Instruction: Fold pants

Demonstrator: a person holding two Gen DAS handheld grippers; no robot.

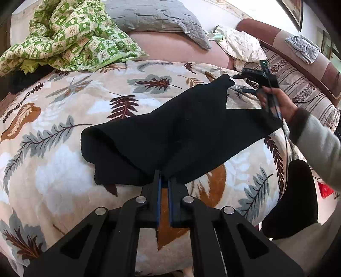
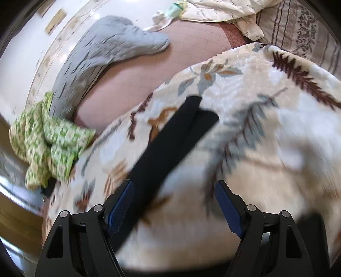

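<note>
A: Where are the black pants [image 1: 174, 136]?

B: Spread across the leaf-print blanket [image 1: 64, 153] on the bed, lying slantwise in the left wrist view. The two leg ends point toward the far right. The near edge is bunched and lifted a little where the left tongs [image 1: 164, 181] hold it.

A: So the left tongs have a grip?

B: Yes. Their blue-padded fingers are pinched nearly together on the near edge of the fabric, with just a thin gap visible behind the tips.

A: And the right tongs [image 2: 174, 189]?

B: Spread wide apart, holding nothing. In the right wrist view, which is blurred, the pants run as a dark strip from the left finger [image 2: 123, 200] up and away over the blanket. I cannot tell whether that finger touches the cloth. From the left wrist view, the right tongs sit near the far leg ends, held by the person's right hand [image 1: 281, 102].

A: What else is on the bed?

B: A crumpled green checked cloth [image 1: 70, 36] at the far left, a grey quilted pillow [image 1: 153, 17] beyond it on a pink sheet [image 1: 181, 46], and a cream crinkled cover [image 1: 240, 44] toward the far right.
</note>
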